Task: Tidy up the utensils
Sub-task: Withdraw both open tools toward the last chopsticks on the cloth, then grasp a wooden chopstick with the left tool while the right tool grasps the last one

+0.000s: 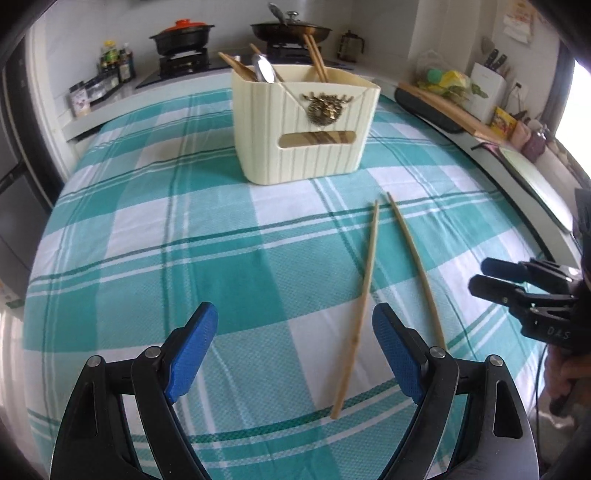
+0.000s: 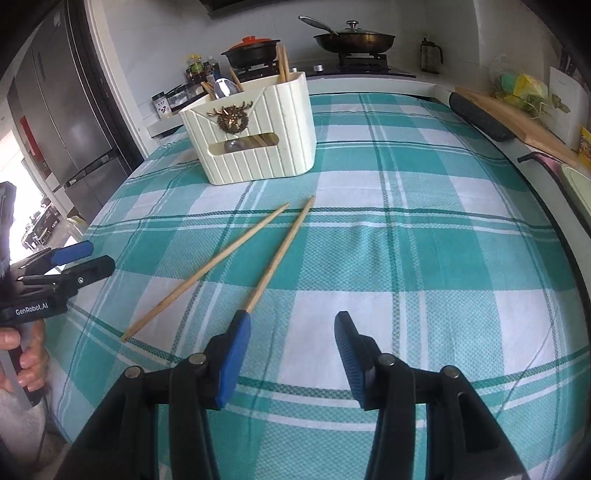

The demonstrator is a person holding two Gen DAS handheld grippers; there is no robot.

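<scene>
Two wooden chopsticks lie loose on the teal checked tablecloth. In the left wrist view one chopstick runs under the gap of my left gripper, close to its right finger; the other chopstick lies just right of it. The left gripper is open, above the cloth, holding nothing. My right gripper is open and empty, and its left finger hides the near end of one chopstick; the second chopstick lies further left. A cream utensil holder with chopsticks and a spoon stands behind.
Behind the table runs a stove with a red-lidded pot and a pan. A cutting board and a knife block sit at the right edge, bottles at the back left, a fridge on the left. A hand holds the left gripper.
</scene>
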